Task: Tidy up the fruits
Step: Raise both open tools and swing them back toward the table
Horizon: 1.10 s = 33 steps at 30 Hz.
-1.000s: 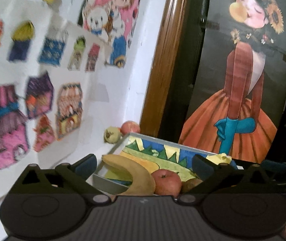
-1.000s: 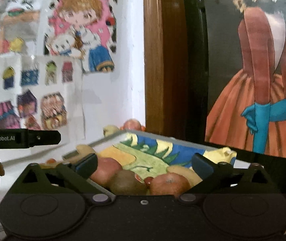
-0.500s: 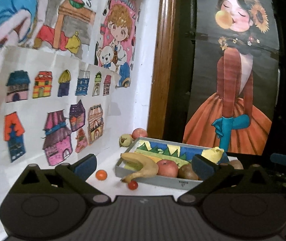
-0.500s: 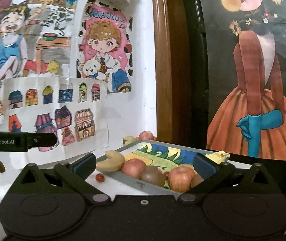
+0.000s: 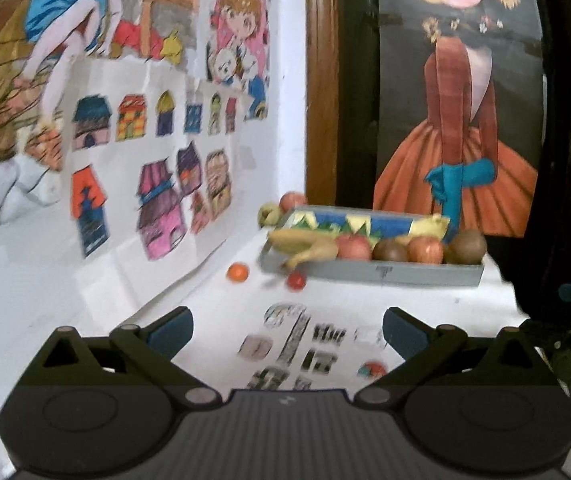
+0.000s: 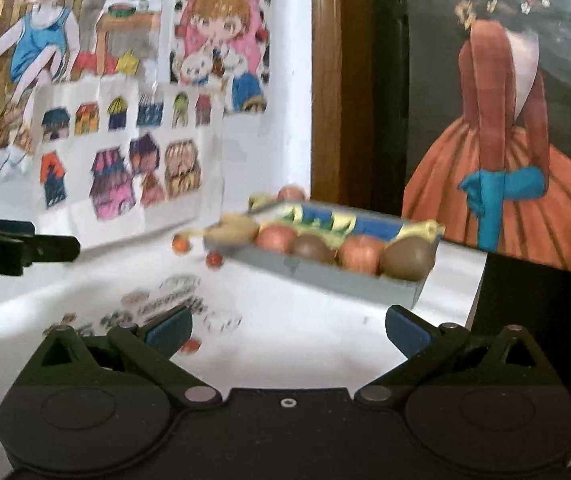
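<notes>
Ahead of both grippers: shallow grey tray of apples, kiwis, banana now farther off; both pulled back. Left gripper, right gripper spread apart, empty. Small orange fruit remains outside.

Ahead of both tongs the white desk lies bare up to the grey tray, which stands across the far end as the main barrier. Two small loose fruits, an orange one and a red one, sit just before the tray's left corner, narrowing the way there. To the left of the tongs the wall with drawings closes that side. Behind the tray a dark poster blocks any passage. Another small red fruit lies close by the right tongs' left finger.
</notes>
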Each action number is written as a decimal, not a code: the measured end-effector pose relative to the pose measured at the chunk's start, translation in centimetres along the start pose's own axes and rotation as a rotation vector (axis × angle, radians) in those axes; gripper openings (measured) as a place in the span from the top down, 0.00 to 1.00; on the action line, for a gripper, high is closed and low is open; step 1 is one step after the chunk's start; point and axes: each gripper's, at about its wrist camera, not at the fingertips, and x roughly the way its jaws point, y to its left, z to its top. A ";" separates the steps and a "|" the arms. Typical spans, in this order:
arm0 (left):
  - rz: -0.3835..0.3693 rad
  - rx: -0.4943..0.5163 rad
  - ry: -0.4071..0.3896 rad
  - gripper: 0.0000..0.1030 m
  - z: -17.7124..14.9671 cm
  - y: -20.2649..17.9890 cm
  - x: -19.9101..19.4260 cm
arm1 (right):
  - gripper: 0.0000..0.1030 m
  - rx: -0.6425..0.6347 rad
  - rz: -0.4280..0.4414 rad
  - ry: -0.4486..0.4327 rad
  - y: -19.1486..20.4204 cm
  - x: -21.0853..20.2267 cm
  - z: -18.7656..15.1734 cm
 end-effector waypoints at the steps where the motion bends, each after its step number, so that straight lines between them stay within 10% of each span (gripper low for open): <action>1: 0.008 0.002 0.007 0.00 -0.2 0.3 -0.4 | 0.01 0.007 0.002 0.009 0.2 -0.1 -0.2; 18: 0.107 0.076 -0.057 0.00 3.0 4.3 -7.3 | 0.01 -0.073 0.034 0.026 4.6 -2.3 1.4; 33: 0.183 0.120 -0.207 0.00 13.9 5.1 -12.4 | 0.01 -0.139 0.189 -0.136 6.5 -4.2 16.5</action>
